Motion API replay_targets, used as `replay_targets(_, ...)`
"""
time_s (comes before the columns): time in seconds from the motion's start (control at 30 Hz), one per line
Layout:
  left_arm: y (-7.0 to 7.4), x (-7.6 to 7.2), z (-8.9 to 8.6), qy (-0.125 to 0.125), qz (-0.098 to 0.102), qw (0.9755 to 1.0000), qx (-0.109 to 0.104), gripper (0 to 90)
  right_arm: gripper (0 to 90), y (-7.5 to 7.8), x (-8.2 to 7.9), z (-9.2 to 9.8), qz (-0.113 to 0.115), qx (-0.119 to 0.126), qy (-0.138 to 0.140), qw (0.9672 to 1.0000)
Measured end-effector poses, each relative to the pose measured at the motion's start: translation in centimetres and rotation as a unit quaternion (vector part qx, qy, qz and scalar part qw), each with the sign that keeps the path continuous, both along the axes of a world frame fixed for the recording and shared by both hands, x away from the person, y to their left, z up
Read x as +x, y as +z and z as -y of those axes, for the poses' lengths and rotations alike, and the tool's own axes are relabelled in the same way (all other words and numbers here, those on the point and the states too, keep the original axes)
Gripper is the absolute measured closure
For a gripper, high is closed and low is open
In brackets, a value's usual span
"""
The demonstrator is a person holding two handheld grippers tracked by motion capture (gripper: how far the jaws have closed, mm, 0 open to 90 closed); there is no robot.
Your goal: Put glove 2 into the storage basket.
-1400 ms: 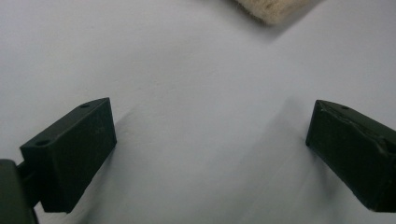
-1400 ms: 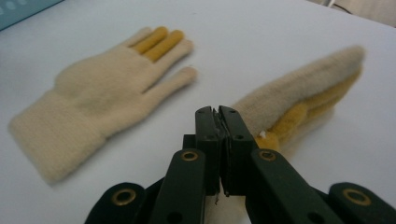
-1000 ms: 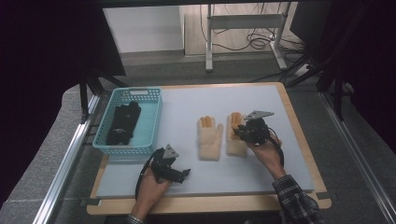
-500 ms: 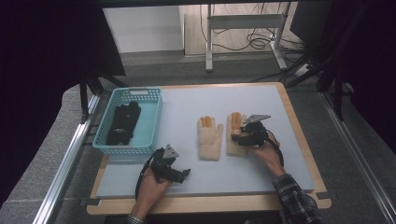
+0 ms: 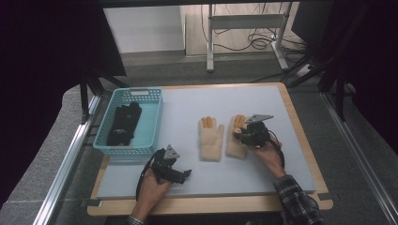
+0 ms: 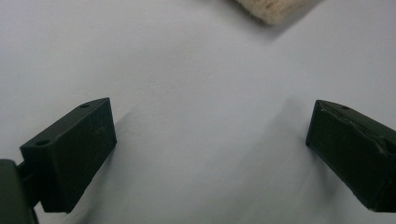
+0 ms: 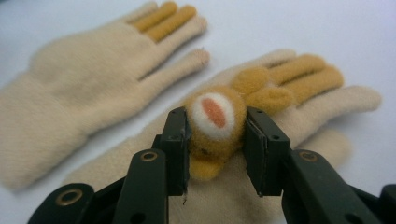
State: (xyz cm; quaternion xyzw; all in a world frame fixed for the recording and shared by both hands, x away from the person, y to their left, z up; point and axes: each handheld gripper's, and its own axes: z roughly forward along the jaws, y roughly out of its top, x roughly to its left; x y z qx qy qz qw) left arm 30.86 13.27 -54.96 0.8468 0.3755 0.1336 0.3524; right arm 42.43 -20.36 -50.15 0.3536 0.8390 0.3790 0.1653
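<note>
My right tongs point(image 7: 215, 135) have just been closing and now pinch the round mustard felt ornament point(image 7: 215, 126) on the right cream knitted glove point(image 5: 236, 140), which lies on the pale grey bench point(image 5: 187, 112). My left tongs point(image 6: 210, 149) rest spread, holding nothing.

Bright, evenly lit table amid dark surroundings; soft shadows, blurred close-up backgrounds.

No readable text

Nothing legible is showing: no words, labels, brands or numbers are appearing on anything here.
</note>
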Motion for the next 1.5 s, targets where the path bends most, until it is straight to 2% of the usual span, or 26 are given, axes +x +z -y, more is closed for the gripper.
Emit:
replay_targets(0.07,0.0,0.0,0.0,0.0,0.0,1.0,0.0,1.9,62.6,1.0,-0.5,-0.1,0.006,0.011,0.006,0.9999)
replay_targets(0.17,0.0,0.0,0.0,0.0,0.0,1.0,0.0,1.9,62.7,1.8,-0.9,-0.3,0.01,0.017,0.014,0.9997)
replay_targets(0.2,0.0,0.0,0.0,0.0,0.0,1.0,0.0,1.9,62.7,2.6,-1.4,-0.6,0.015,0.021,0.022,0.9994)
replay_targets(0.3,0.0,0.0,0.0,0.0,0.0,1.0,0.0,1.9,62.7,3.5,-1.8,-1.1,0.018,0.027,0.03,0.999)
replay_targets(0.43,0.0,0.0,0.0,0.0,0.001,1.0,0.0,1.9,62.7,4.9,-2.5,-2.4,0.021,0.039,0.053,0.9976)
replay_targets(0.53,0.0,0.0,0.0,-0.002,0.001,1.0,0.002,1.9,62.6,5.4,-2.6,-3.9,0.024,0.04,0.07,0.9965)
replay_targets(0.63,0.0,0.0,0.0,-0.002,0.0,1.0,0.002,1.9,62.5,5.3,-2.3,-5.6,0.024,0.036,0.084,0.9955)
replay_targets(0.73,0.0,0.0,0.0,-0.002,0.001,1.0,0.003,1.9,62.3,4.5,-1.7,-7.2,0.019,0.028,0.097,0.9947)
replay_targets(0.83,0.0,0.0,0.0,-0.002,0.0,1.0,0.002,1.9,61.7,3.1,-0.9,-8.5,0.009,0.008,0.107,0.9942)
replay_targets(0.87,0.0,0.0,0.0,-0.002,0.0,1.0,0.003,1.9,60.3,1.9,-0.4,-9.0,-0.007,-0.007,0.112,0.9936)
replay_targets(0.9,0.0,0.0,0.0,-0.002,0.0,1.0,0.003,1.9,60.3,1.9,-0.4,-9.0,-0.007,-0.007,0.112,0.9936)
replay_targets(0.97,0.0,0.0,0.0,-0.002,0.0,1.0,0.003,1.9,57.7,0.9,-0.1,-9.2,-0.015,-0.02,0.11,0.9936)
replay_targets(1.07,0.0,0.0,-0.1,-0.003,0.0,1.0,0.003,1.9,51.4,0.2,0.0,-8.9,-0.029,-0.005,0.106,0.994)
replay_targets(1.17,0.0,0.0,-0.1,-0.003,0.0,1.0,0.004,1.9,45.3,0.7,-0.2,-8.4,-0.022,-0.002,0.104,0.9943)
replay_targets(1.2,0.0,0.0,0.0,-0.002,0.0,1.0,0.001,1.9,44.1,1.5,-0.1,-7.9,-0.013,0.003,0.097,0.9952)
replay_targets(1.3,0.0,0.0,0.0,-0.002,0.0,1.0,0.003,1.9,44.2,2.1,0.0,-7.2,-0.008,0.011,0.086,0.9962)
replay_targets(1.37,0.0,0.0,0.0,-0.002,0.0,1.0,0.002,1.9,49.1,2.5,0.2,-6.2,-0.007,0.015,0.076,0.997)
replay_targets(1.5,0.0,0.0,0.0,-0.002,-0.001,1.0,0.001,1.9,71.9,2.2,0.2,-5.0,-0.014,0.001,0.058,0.9982)
